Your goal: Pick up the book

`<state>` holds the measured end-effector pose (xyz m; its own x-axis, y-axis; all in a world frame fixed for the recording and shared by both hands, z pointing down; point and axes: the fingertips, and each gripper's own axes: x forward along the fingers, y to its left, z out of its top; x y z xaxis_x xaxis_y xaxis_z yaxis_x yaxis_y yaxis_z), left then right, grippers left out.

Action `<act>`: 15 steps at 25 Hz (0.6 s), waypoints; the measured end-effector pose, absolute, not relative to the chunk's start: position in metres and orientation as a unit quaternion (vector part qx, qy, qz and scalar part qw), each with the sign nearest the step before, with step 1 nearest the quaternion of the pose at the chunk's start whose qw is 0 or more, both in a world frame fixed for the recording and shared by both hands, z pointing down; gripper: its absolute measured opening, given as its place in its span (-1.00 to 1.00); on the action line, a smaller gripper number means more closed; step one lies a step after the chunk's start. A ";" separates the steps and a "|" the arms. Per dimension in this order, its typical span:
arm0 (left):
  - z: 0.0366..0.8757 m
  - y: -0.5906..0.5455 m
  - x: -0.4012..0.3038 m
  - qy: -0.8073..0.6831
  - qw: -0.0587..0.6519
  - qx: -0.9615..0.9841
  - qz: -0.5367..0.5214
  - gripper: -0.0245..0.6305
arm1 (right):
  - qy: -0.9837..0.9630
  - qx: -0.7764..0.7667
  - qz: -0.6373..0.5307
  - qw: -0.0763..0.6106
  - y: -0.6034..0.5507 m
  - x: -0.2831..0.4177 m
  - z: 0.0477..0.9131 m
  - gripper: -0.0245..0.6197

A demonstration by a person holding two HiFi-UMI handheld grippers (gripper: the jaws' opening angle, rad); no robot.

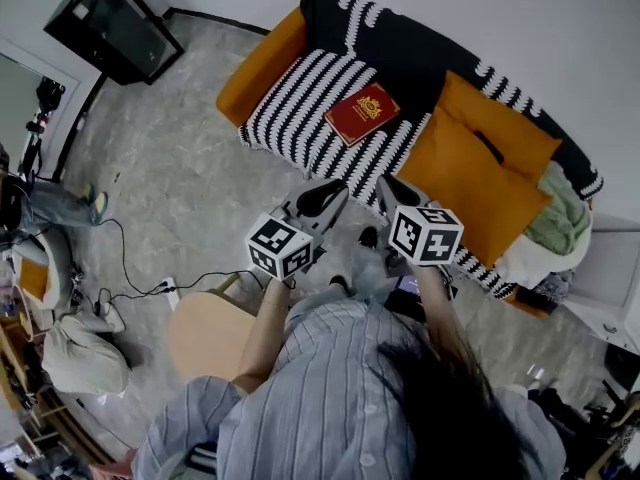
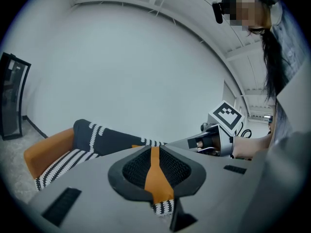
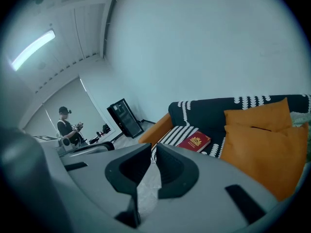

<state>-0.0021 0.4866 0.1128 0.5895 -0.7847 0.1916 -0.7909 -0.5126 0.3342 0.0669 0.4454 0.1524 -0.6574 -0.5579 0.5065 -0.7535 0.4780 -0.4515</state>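
A red book (image 1: 362,113) with a gold crest lies flat on the black-and-white striped throw over the orange sofa (image 1: 262,63). It also shows in the right gripper view, the book (image 3: 194,142) lying ahead and right of the jaws. My left gripper (image 1: 331,195) and right gripper (image 1: 394,189) hang side by side over the floor just short of the sofa's front edge, both pointing at it. Both are shut with nothing in them. In the left gripper view the left gripper (image 2: 154,149) faces the sofa back, and the right gripper (image 2: 194,143) shows beside it.
Two orange cushions (image 1: 480,168) and a green blanket (image 1: 560,218) fill the sofa's right end. A black cabinet (image 1: 112,23) stands far left. A round wooden stool (image 1: 205,333) and floor cables (image 1: 140,290) lie near my feet. Another person (image 3: 68,127) stands across the room.
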 end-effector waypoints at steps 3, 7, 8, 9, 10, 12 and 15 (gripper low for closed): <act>0.114 0.463 0.004 -0.452 0.198 0.870 0.015 -0.79 | -0.847 0.384 0.338 0.147 0.423 0.073 0.154 -0.79; 0.114 0.438 0.013 -0.453 0.196 0.869 0.024 -0.79 | -0.844 0.381 0.351 0.140 0.395 0.081 0.157 -0.79; 0.115 0.432 0.015 -0.454 0.195 0.869 0.027 -0.79 | -0.843 0.379 0.358 0.133 0.388 0.081 0.156 -0.79; 0.116 0.427 0.016 -0.455 0.195 0.868 0.030 -0.79 | -0.843 0.376 0.364 0.127 0.382 0.082 0.156 -0.79; 0.117 0.423 0.017 -0.456 0.195 0.868 0.032 -0.79 | -0.843 0.373 0.367 0.122 0.376 0.082 0.155 -0.79; 0.119 0.415 0.020 -0.457 0.197 0.867 0.034 -0.79 | -0.844 0.371 0.368 0.120 0.366 0.083 0.155 -0.79; 0.119 0.409 0.022 -0.460 0.200 0.865 0.032 -0.79 | -0.846 0.367 0.366 0.124 0.358 0.083 0.156 -0.79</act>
<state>0.0220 0.4086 0.1189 0.5754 -0.7822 0.2389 -0.8076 -0.4971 0.3174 0.0834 0.3583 0.1561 -0.6999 -0.5305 0.4782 -0.7117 0.4620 -0.5291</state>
